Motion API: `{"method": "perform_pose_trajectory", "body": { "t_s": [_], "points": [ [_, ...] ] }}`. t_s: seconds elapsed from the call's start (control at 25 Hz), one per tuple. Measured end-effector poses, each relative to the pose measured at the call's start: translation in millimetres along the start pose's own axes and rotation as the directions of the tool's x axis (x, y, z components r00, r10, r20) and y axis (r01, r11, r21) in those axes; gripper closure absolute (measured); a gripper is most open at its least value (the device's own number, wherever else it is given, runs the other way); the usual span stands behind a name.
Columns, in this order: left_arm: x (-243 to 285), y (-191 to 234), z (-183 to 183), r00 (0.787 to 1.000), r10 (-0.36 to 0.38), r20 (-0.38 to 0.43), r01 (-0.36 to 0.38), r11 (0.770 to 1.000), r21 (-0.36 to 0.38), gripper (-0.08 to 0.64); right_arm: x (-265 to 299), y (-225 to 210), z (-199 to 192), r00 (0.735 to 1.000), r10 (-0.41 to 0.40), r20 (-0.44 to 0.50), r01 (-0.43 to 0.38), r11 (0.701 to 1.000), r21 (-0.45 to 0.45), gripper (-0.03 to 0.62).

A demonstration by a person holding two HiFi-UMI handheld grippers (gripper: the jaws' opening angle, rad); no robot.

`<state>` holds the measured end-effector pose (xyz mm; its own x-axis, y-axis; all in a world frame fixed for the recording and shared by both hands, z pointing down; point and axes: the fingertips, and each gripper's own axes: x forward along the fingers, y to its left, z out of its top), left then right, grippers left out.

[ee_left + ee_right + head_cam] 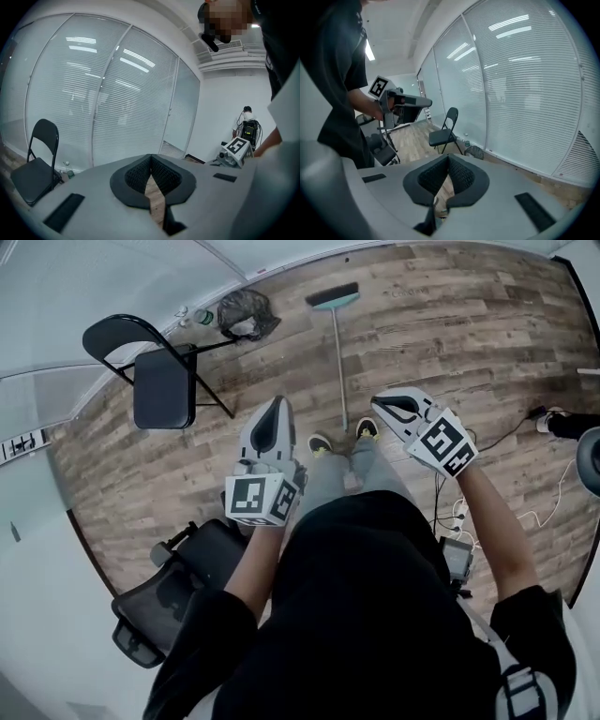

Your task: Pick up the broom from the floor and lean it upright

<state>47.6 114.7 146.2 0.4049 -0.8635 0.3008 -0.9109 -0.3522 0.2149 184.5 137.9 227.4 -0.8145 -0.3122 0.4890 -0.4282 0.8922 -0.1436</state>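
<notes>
broom [337, 343]: flat on floor, ahead of feet
left gripper [274, 416]: jaws together, empty
right gripper [392, 405]: jaws together, empty

The left claw [151, 157] and right claw [447, 157] have smooth, matt grey plastic shells. Their pads [136, 175] are black and rubbery-looking, with a fine knurled grain. Below both claws, the floor [450, 324] is matt grey-brown planking with a wood grain. Ahead of the claws, the broom [338, 362] has a thin, pale, metal-looking handle and a teal plastic head. Left of the left claw, the chair [161, 385] has a black tubular frame with a slight sheen and a matt seat. Beyond the chair, the bag [246, 313] is dark and crinkled.
</notes>
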Motion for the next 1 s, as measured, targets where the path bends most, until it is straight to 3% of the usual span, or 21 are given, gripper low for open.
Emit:
{"method": "perform_pose_trajectory", "body": {
  "t_s": [0.2,0.36,0.64,0.72,0.8,0.92,1.0],
  "points": [
    [-0.6,32.8,-8.5,1.0,0.021,-0.008,-0.022,0.999,-0.037,0.54,52.3,12.9,-32.7,0.981,0.082,-0.177,-0.094,0.994,-0.057,0.577],
    [-7.2,62.0,-41.9,0.999,0.026,-0.042,-0.029,0.997,-0.074,0.54,94.6,23.9,-67.1,0.937,0.129,-0.324,-0.174,0.978,-0.113,0.577],
    [19.4,129.3,-168.8,0.982,0.056,-0.179,-0.082,0.986,-0.144,0.54,187.2,11.4,-171.6,0.821,0.153,-0.549,-0.315,0.925,-0.214,0.577],
    [23.0,147.6,-202.3,0.974,0.069,-0.214,-0.106,0.98,-0.168,0.54,215.2,8.6,-211.9,0.772,0.148,-0.619,-0.364,0.9,-0.24,0.577],
    [19.0,160.7,-226.1,0.971,0.082,-0.225,-0.128,0.971,-0.2,0.54,235.6,13.9,-252.1,0.718,0.153,-0.679,-0.418,0.875,-0.245,0.577],
    [24.1,176.3,-264.3,0.964,0.1,-0.246,-0.157,0.962,-0.223,0.54,259.5,13.7,-303.7,0.658,0.166,-0.735,-0.452,0.867,-0.209,0.577],
    [30.1,184.2,-297.0,0.959,0.102,-0.265,-0.169,0.955,-0.242,0.54,274.3,14.3,-332.6,0.635,0.176,-0.752,-0.469,0.861,-0.195,0.572]
  ]
}}
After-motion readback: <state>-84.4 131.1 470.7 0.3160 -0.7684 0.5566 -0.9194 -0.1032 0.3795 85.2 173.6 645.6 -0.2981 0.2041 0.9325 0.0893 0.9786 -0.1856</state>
